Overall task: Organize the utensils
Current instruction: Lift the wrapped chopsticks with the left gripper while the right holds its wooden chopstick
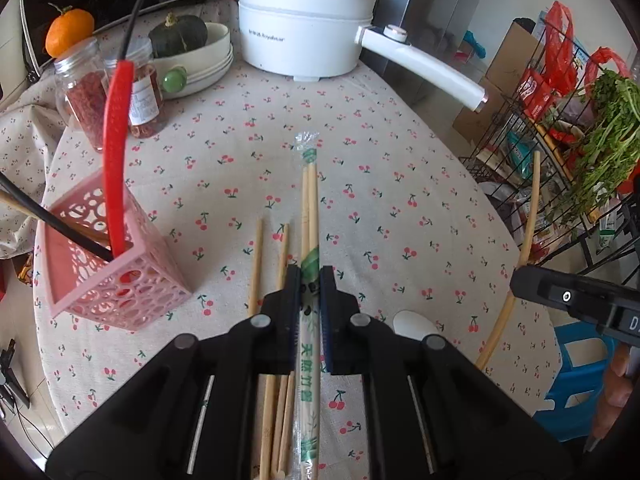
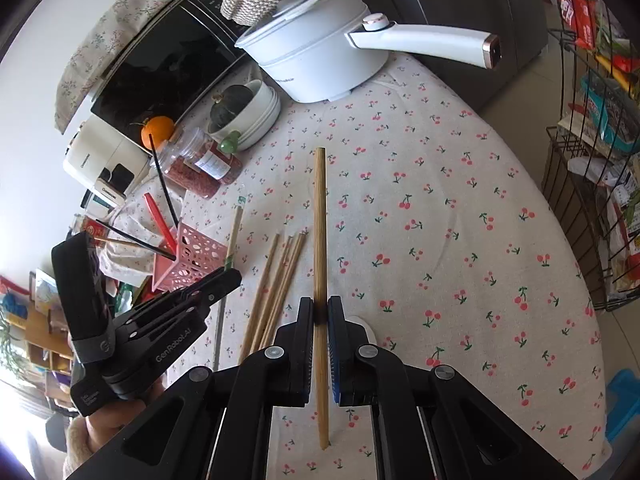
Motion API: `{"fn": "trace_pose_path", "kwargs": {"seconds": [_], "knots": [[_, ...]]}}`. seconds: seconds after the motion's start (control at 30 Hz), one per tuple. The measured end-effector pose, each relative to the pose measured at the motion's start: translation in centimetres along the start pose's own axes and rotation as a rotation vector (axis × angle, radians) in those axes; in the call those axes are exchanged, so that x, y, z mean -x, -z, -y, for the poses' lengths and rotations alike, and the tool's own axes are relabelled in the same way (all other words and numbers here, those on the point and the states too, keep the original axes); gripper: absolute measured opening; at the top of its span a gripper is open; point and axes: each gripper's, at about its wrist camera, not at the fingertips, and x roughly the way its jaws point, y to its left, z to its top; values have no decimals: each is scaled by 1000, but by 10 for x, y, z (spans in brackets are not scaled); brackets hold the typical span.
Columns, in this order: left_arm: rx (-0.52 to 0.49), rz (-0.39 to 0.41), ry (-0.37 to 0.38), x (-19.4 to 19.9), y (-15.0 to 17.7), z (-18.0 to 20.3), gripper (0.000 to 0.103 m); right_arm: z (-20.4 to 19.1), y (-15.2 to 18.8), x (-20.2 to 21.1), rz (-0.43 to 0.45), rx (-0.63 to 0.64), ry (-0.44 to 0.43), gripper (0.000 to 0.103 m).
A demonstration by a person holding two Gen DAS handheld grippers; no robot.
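Note:
My left gripper (image 1: 310,280) is shut on a plastic-wrapped pair of bamboo chopsticks (image 1: 309,208) that points away over the cherry-print tablecloth. My right gripper (image 2: 320,312) is shut on a single bamboo chopstick (image 2: 320,220), held above the table. Several loose bamboo chopsticks (image 2: 276,284) lie on the cloth between the grippers. A pink perforated utensil holder (image 1: 104,272) stands to the left; it holds a red utensil (image 1: 116,152) and black chopsticks. The left gripper also shows in the right wrist view (image 2: 224,276), with the holder (image 2: 192,256) behind it.
A white electric pot (image 1: 308,28) with a long handle stands at the back. White bowls with a dark squash (image 1: 180,36), two jars (image 1: 116,92) and an orange (image 1: 68,32) stand at the back left. A wire rack (image 1: 560,160) with greens stands off the table's right edge. A white spoon (image 1: 414,322) lies near me.

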Motion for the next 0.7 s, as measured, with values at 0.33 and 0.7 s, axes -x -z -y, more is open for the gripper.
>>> {"fn": "trace_pose_path", "kwargs": {"seconds": [0.33,0.7], "knots": [[44,501,-3,103,-7,-36,10,-41,0,30,123,93,-26,7],[169,751,-224,98,-25,-92,10,-61,-4,5,89,110,-35,7]]}}
